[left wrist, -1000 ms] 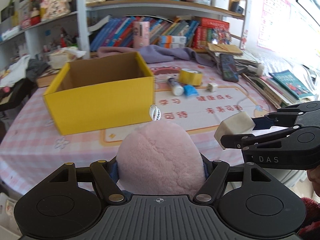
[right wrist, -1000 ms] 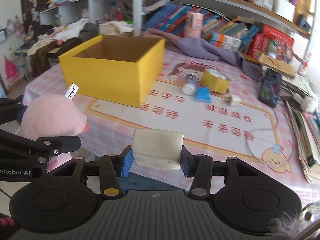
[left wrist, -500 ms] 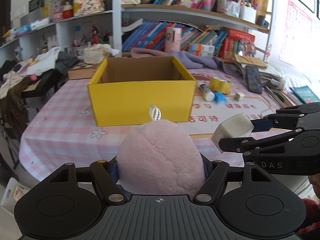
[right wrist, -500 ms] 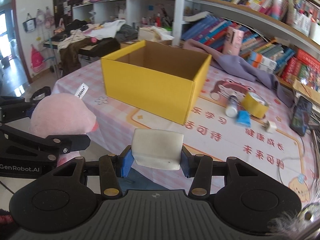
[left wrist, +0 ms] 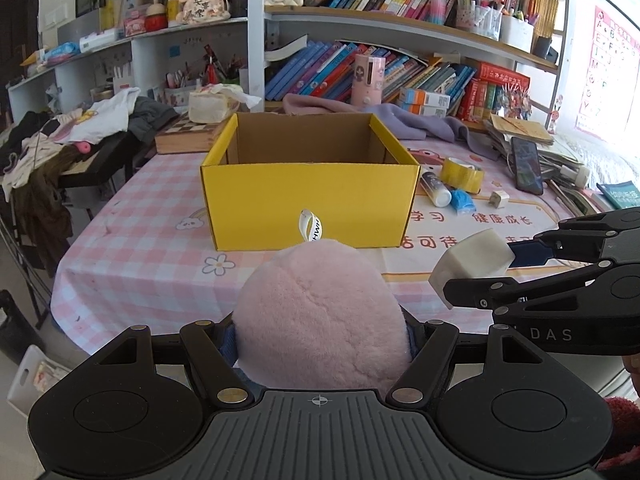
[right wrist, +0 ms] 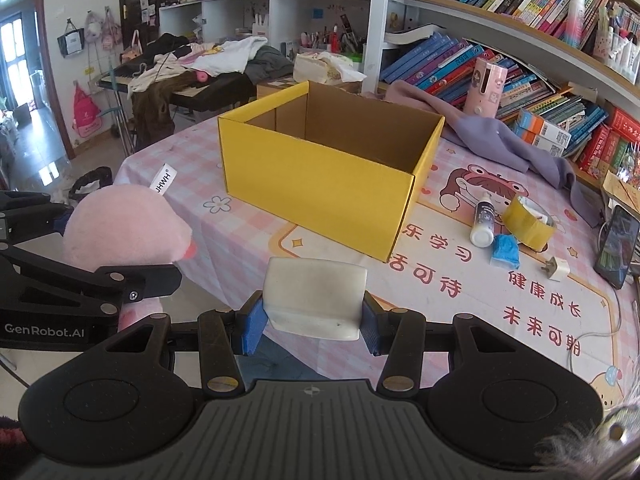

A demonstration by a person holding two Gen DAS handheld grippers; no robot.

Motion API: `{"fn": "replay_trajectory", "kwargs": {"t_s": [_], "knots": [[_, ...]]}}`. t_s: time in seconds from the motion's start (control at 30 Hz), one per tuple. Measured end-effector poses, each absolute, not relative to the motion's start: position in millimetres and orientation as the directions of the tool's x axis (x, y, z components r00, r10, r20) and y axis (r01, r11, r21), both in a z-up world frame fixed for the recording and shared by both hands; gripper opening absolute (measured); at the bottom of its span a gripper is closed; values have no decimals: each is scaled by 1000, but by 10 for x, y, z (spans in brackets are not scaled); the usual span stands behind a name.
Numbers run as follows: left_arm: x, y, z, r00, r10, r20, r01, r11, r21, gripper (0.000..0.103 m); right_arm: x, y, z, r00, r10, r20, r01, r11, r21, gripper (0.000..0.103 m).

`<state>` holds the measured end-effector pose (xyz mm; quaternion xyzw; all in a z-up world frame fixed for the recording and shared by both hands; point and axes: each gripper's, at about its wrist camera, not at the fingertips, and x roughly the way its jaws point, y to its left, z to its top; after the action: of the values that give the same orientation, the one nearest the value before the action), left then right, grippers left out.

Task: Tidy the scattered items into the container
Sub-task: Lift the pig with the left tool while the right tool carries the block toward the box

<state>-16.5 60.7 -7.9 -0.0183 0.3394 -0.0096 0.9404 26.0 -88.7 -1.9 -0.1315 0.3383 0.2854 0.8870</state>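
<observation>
The left gripper [left wrist: 320,332] is clamped on a pink plush toy [left wrist: 320,316], its two fingers pressing the fluffy sides, and a small white label [left wrist: 310,230] stands up from the top of the toy. The right gripper [right wrist: 314,320] is closed on a white block [right wrist: 316,300], with a blue pad [right wrist: 252,322] pressed against each end of it. Both are held side by side in the air at the near edge of the table [left wrist: 140,240], which is covered with a pink checked cloth. On that cloth, ahead of both grippers, stands the yellow box [left wrist: 310,200], open at the top; its brown inside shows nothing in the part that can be seen. To the right of the box lie the loose things: a white bottle [right wrist: 482,224] on its side, a roll of yellow tape [right wrist: 528,220] just beside it, a blue packet [right wrist: 505,250] touching the bottle's end, and a white plug [right wrist: 557,268] a little apart. A phone [right wrist: 618,246] lies farther right, and a purple cloth [right wrist: 480,132] is draped behind the box below the bookshelves [left wrist: 400,32].
</observation>
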Motion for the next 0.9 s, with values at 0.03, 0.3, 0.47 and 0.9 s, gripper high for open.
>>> {"fn": "replay_trajectory", "kwargs": {"t_s": [0.03,0.3,0.47,0.9], "knots": [[-164,608,-80,770,-31,-637,7,999,-40,72,260,-892,-20,608,419,-674,-596,802,-39,45],[-133,600,-111,761,-35,-648,7,999,-46,72,277,-895,-39,593,425,-684,-611,791,-39,46],[-99,586,-153,755,-42,-654,6,998,-58,72,295,-895,-81,576,422,-700,-627,777,-47,46],[115,585,-149,755,-32,-655,-1,999,-49,72,584,-905,-78,580,433,-690,-628,778,-39,45]]}}
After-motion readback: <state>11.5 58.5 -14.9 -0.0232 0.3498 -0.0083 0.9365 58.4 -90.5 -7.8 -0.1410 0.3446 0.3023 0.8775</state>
